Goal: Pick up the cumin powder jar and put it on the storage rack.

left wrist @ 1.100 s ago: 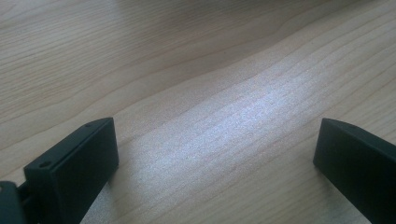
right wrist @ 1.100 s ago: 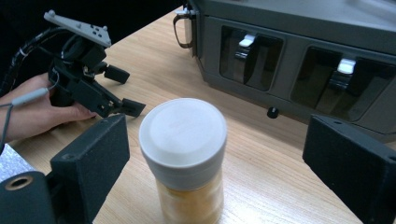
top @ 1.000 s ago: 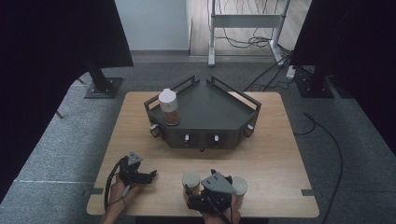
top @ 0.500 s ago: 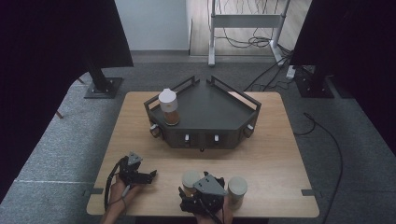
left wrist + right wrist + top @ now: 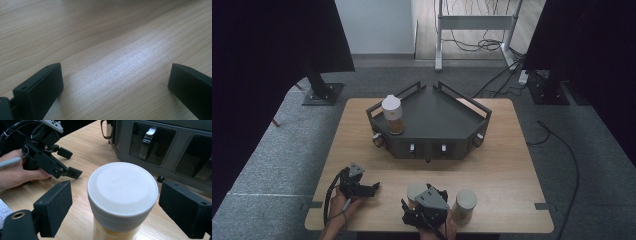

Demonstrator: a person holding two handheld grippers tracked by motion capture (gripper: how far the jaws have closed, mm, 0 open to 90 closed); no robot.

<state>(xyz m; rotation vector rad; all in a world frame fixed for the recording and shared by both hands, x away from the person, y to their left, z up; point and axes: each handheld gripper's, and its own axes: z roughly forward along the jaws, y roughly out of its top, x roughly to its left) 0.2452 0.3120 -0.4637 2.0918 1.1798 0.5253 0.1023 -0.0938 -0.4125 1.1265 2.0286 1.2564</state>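
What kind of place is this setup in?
Probably a lab or recording studio: a wooden table on grey carpet, black curtains on both sides, a metal stand with loose cables behind, and a dark corner rack holding a white-lidded jar.

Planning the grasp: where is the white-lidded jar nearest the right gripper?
In the right gripper view, the white-lidded jar stands between the right gripper's open jaws, before the dark grey rack.
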